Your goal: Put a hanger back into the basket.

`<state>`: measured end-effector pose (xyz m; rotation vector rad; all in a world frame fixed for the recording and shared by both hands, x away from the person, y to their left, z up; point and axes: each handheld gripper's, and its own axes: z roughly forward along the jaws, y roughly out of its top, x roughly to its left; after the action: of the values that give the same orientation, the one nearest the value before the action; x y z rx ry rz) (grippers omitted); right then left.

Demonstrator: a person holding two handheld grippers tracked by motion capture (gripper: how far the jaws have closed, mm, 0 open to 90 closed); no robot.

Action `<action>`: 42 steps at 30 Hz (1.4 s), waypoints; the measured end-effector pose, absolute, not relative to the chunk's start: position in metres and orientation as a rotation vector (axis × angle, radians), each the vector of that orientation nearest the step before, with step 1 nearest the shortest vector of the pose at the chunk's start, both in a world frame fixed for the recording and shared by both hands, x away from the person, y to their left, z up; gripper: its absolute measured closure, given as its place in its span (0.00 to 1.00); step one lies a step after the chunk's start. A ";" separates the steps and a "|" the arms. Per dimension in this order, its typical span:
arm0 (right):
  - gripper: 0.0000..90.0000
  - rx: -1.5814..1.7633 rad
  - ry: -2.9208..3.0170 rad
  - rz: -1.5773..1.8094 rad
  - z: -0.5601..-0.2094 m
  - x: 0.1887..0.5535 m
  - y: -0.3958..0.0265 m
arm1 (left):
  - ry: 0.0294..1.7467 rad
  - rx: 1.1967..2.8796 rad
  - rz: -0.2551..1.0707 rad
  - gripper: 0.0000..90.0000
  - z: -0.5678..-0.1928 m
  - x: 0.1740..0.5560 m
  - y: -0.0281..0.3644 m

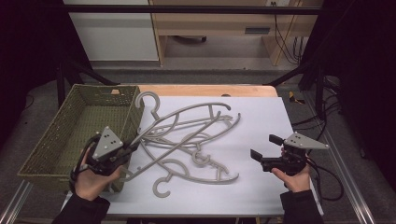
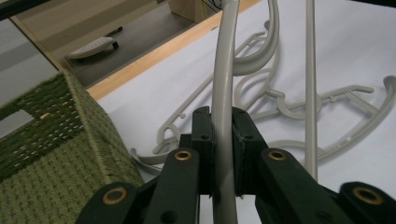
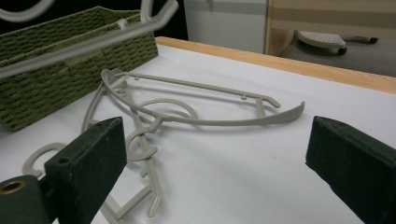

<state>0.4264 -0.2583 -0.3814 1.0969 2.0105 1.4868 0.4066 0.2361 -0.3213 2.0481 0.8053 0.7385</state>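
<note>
Several grey plastic hangers (image 1: 201, 175) lie tangled on the white table sheet (image 1: 261, 121). My left gripper (image 1: 133, 147) is shut on the end of one hanger (image 1: 187, 110) and holds it tilted up off the pile. In the left gripper view the pads (image 2: 203, 135) clamp that hanger's bar (image 2: 223, 70). My right gripper (image 1: 265, 147) sits at the right of the sheet, jaws wide open and aimed at the pile, with nothing between them. In the right gripper view (image 3: 215, 144) a flat-lying hanger (image 3: 201, 116) is ahead and the lifted hanger (image 3: 93, 42) crosses the top left.
A green woven basket (image 1: 70, 130) stands at the left of the table, close to my left hand; it also appears as the basket (image 2: 46, 154) and the basket (image 3: 56, 60). The wooden table edge (image 1: 205, 90) runs along the far side. Black frame bars flank the table.
</note>
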 end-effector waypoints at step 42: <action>0.04 1.113 2.016 1.451 -0.386 0.429 -0.253 | 1.130 1.888 0.883 0.91 -0.308 0.465 0.413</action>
<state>0.4294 -0.2531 -0.3858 1.1126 2.0161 1.4510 0.4653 0.4131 -0.3081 1.8881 1.1298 0.8833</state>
